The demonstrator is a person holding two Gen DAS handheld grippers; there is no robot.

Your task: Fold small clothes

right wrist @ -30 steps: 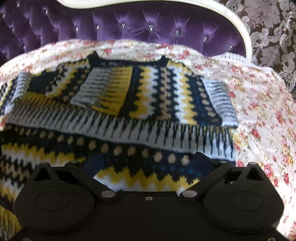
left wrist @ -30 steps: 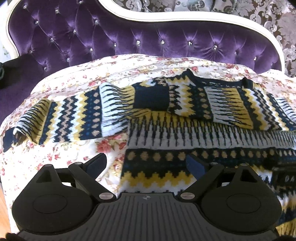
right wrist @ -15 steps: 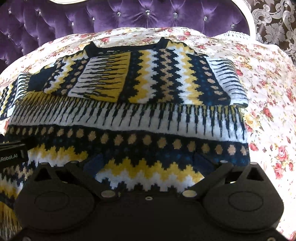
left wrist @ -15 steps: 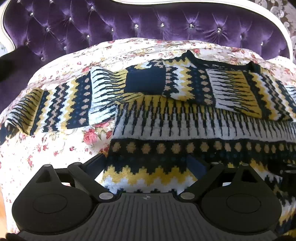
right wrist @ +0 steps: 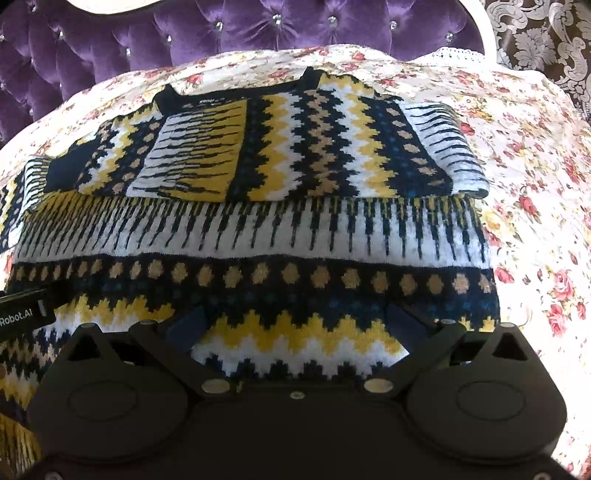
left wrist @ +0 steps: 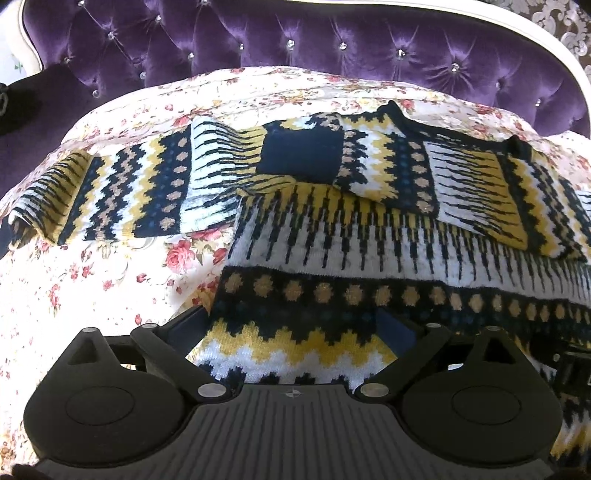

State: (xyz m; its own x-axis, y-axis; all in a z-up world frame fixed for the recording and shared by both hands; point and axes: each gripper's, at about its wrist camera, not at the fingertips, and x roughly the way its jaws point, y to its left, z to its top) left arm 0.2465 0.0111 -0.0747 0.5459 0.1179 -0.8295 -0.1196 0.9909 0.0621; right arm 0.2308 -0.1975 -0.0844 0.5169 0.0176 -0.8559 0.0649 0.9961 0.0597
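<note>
Both grippers are hovering over the sweater (left wrist: 369, 258). We are seeing the left gripper (left wrist: 291, 328) with jaws spread wide, having just been opening, straddling the sweater's lower left edge without pinching it. We are seeing the right gripper (right wrist: 295, 328) likewise wide apart over knit fabric. The sweater is lying on the floral bedspread (left wrist: 92, 288), one sleeve (right wrist: 332, 147) folded across its chest.

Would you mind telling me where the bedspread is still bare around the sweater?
Bare bedspread lies below the spread sleeve, left of the sweater; more between the collar and the headboard, and along the sweater's right edge. The middle is all sweater.
</note>
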